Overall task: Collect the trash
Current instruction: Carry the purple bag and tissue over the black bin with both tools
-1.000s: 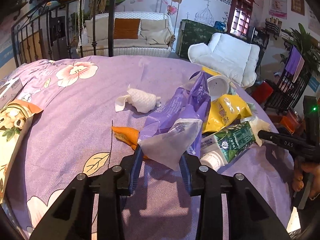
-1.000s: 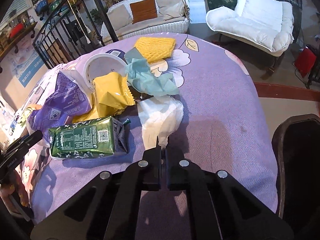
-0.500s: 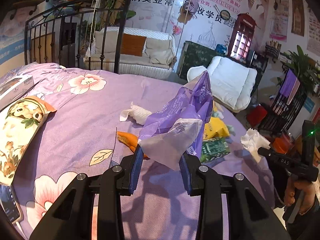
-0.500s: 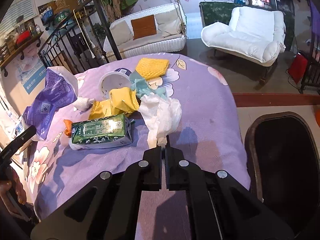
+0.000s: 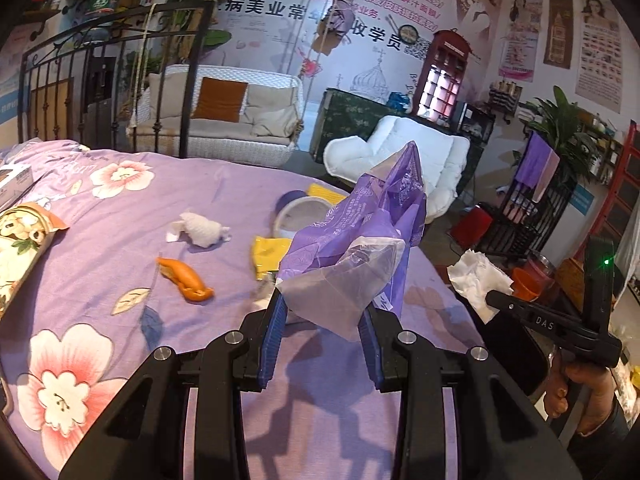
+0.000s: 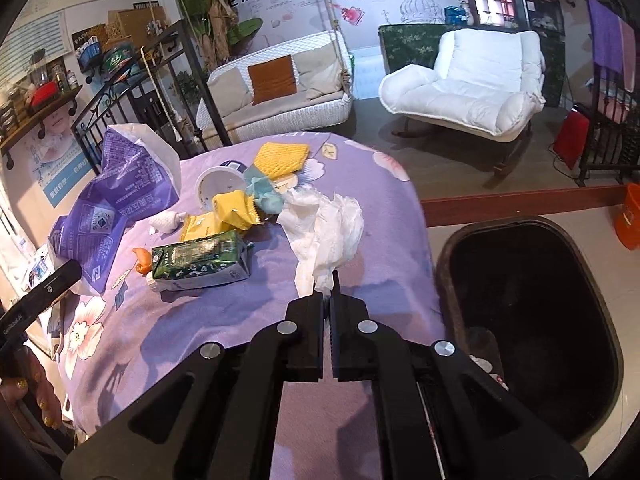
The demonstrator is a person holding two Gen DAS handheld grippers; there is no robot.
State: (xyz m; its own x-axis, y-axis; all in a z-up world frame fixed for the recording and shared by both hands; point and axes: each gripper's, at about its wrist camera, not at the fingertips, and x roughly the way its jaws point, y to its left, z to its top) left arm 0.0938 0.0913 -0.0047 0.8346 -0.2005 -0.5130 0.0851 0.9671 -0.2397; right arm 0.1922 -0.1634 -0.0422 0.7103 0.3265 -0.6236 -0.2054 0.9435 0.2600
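"DAS" on the right gripper (image 5: 490, 298); "美业" on the wall poster (image 5: 280, 8).

Both fisheye views look forward and downward from close behind their own gripper. Left view faces across the bed (image 5: 120, 208) toward the wall; right view faces the bed's end and bin (image 6: 532, 312). Shared: bed litter, white armchair.

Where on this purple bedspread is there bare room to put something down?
The near part of the bedspread, between the orange peel and the camera, is bare. So is the stretch left of the white wad. The far right corner is crowded: green carton, yellow wrapper, cup and yellow foam net.
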